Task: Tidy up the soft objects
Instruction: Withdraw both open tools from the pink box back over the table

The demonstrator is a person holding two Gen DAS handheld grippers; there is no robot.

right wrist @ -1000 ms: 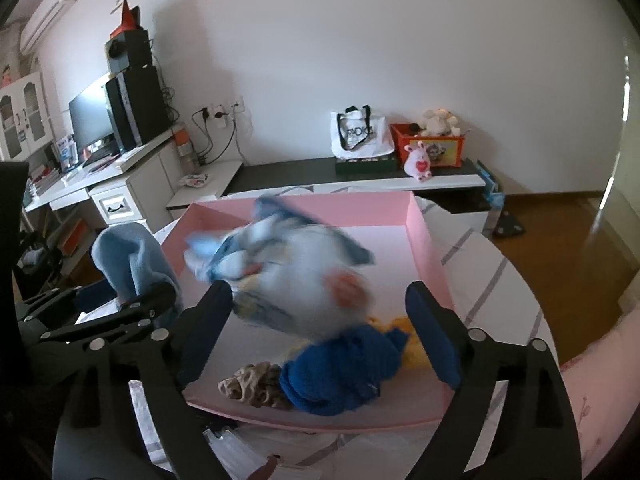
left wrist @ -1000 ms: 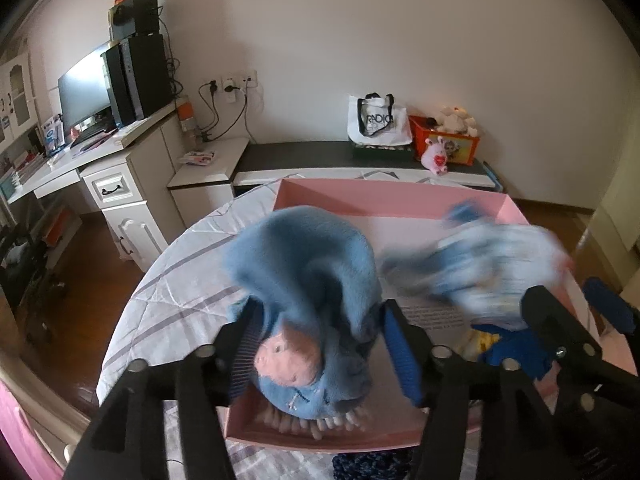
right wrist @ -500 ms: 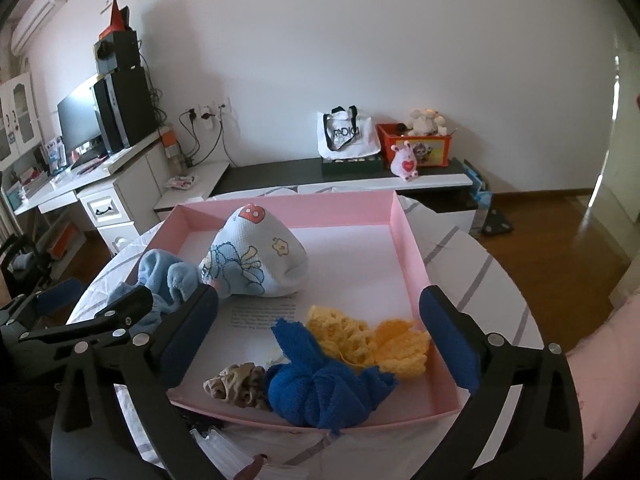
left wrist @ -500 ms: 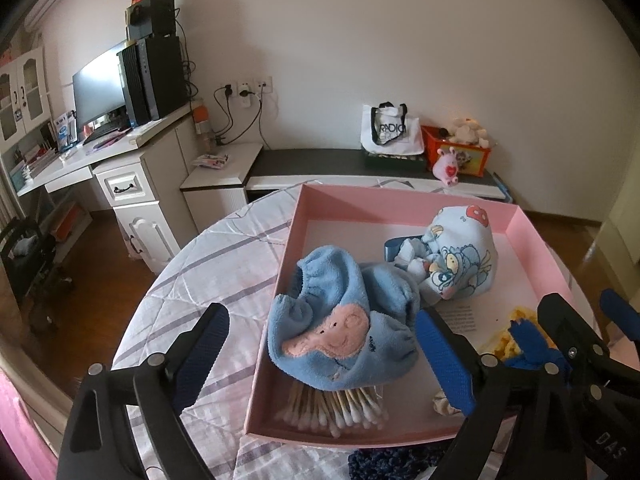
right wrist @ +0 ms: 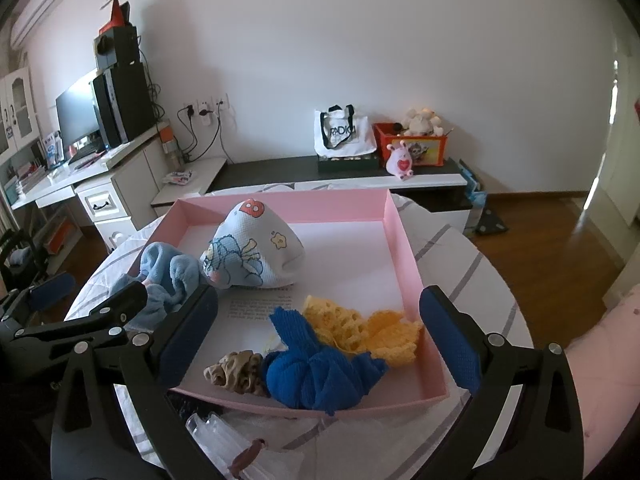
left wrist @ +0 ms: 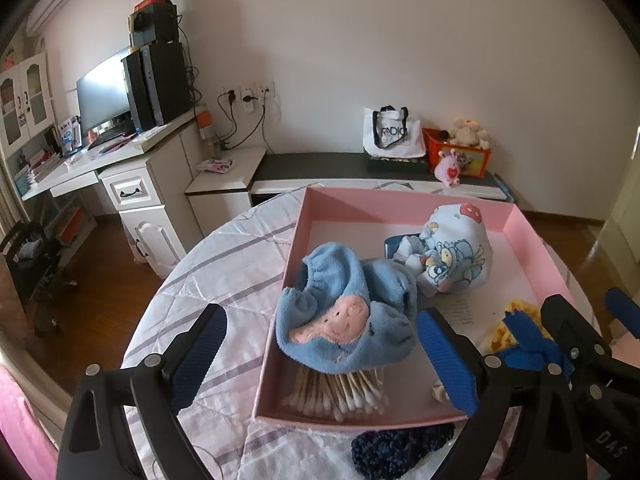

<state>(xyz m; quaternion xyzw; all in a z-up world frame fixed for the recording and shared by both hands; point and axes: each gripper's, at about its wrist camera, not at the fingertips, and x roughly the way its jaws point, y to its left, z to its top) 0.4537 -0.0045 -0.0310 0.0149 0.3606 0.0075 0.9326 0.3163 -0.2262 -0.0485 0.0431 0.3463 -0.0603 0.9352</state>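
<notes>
A blue fleece hat (left wrist: pixel 344 312) with a pink animal patch lies in the near left corner of the pink tray (left wrist: pixel 400 196), partly over a bundle of cotton swabs (left wrist: pixel 340 392). My left gripper (left wrist: pixel 318 332) hangs just before the hat; its jaws are opening, and the pads stand well clear of the hat's sides. A white cartoon-print hat (right wrist: pixel 252 252) rests in the tray beside the fleece hat (right wrist: pixel 168 272). My right gripper (right wrist: pixel 318 308) stands open over the tray's (right wrist: pixel 404 248) near part, holding nothing.
A royal blue cloth (right wrist: pixel 320 376), a yellow crochet piece (right wrist: pixel 360 328) and a beige scrunchie (right wrist: pixel 236 372) lie along the tray's near side. A dark blue knitted item (left wrist: pixel 400 448) and clear plastic packaging (right wrist: pixel 224 432) sit on the round quilted table (left wrist: pixel 224 272) before the tray.
Both hats were let go and now lie in the tray. Both grippers' jaws have spread wide. The left gripper has drawn back from the fleece hat.
</notes>
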